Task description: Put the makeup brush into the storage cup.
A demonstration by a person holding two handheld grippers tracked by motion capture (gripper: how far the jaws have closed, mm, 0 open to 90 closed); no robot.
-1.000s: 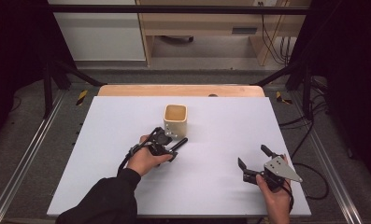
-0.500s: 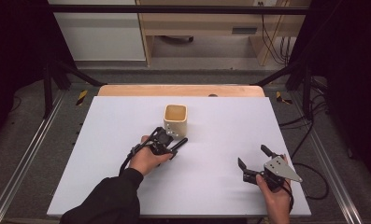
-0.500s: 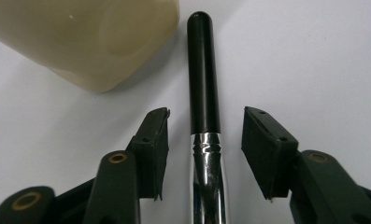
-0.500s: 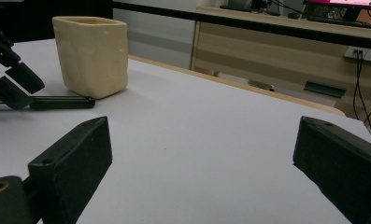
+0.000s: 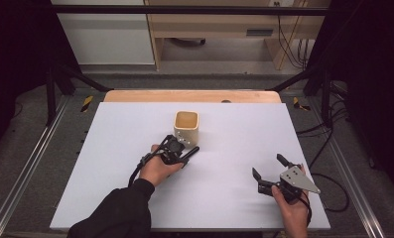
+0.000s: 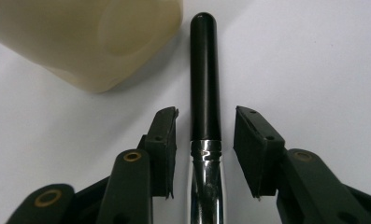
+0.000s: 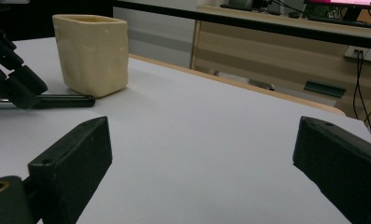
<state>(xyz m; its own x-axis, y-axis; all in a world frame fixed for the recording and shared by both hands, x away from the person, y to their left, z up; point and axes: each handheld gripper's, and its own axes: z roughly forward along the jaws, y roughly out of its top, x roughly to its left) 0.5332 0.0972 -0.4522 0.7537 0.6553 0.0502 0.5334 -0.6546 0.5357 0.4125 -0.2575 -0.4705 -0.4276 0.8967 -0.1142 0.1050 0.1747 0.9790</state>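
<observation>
A cream square cup (image 5: 186,125) stands upright mid-table. Beside it lies a black handle with a silver ferrule (image 6: 204,70), its tip just past the cup's base. My left gripper (image 5: 183,151) is lowered over that handle. In the left gripper view (image 6: 205,126) the jaws have just been closing, with the handle between them and a thin gap on each side. My right gripper (image 5: 267,165) stands open near the table's front right, with nothing between its jaws (image 7: 202,140). In the right gripper view the cup (image 7: 92,51) and the handle (image 7: 61,101) lie far left.
The white table top (image 5: 244,124) has a wooden strip (image 5: 192,95) along its far edge. Metal rails run down both sides. A wooden desk and cables (image 5: 289,34) stand beyond the table. A dark sleeve (image 5: 115,213) comes in from the bottom.
The left gripper's jaws have drawn in around the handle. Both hands and the cup stay where they were.
</observation>
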